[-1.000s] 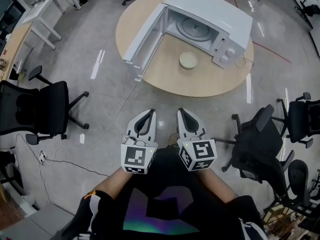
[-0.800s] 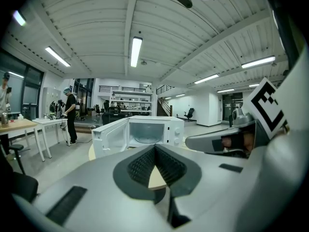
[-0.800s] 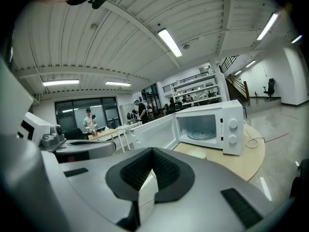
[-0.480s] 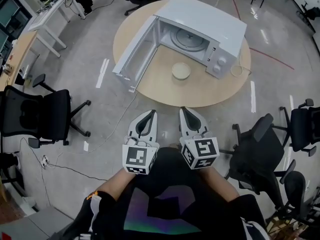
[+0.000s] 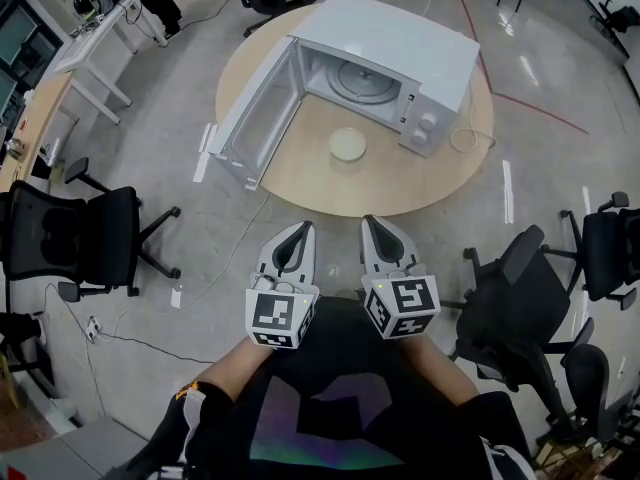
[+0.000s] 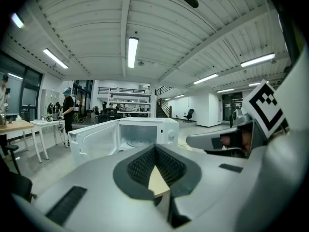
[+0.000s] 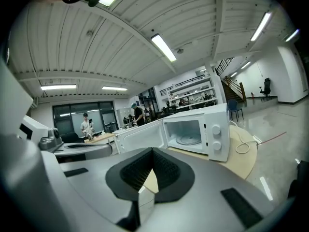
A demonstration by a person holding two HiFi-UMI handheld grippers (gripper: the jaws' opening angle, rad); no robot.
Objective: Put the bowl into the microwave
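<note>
A pale shallow bowl (image 5: 347,144) sits on the round wooden table (image 5: 400,183), just in front of the white microwave (image 5: 400,43). The microwave door (image 5: 250,118) stands swung wide open to the left, showing the glass turntable (image 5: 362,80). Both grippers are held close to my body, well short of the table. My left gripper (image 5: 299,227) and right gripper (image 5: 371,221) are shut with nothing in them. The microwave (image 6: 145,132) appears ahead in the left gripper view and again, as the microwave (image 7: 198,129), in the right gripper view. The jaws hide the bowl in both gripper views.
Black office chairs stand on the grey floor: one chair (image 5: 75,238) at the left, another chair (image 5: 515,293) and a third chair (image 5: 610,243) at the right. A cable (image 5: 215,278) trails across the floor from the table. A power cord (image 5: 468,138) lies on the table's right side. A desk (image 5: 95,23) stands at far left.
The table, microwave and bowl have slid down and left in the head view as I come nearer. Both grippers stay shut and in place before my body.
</note>
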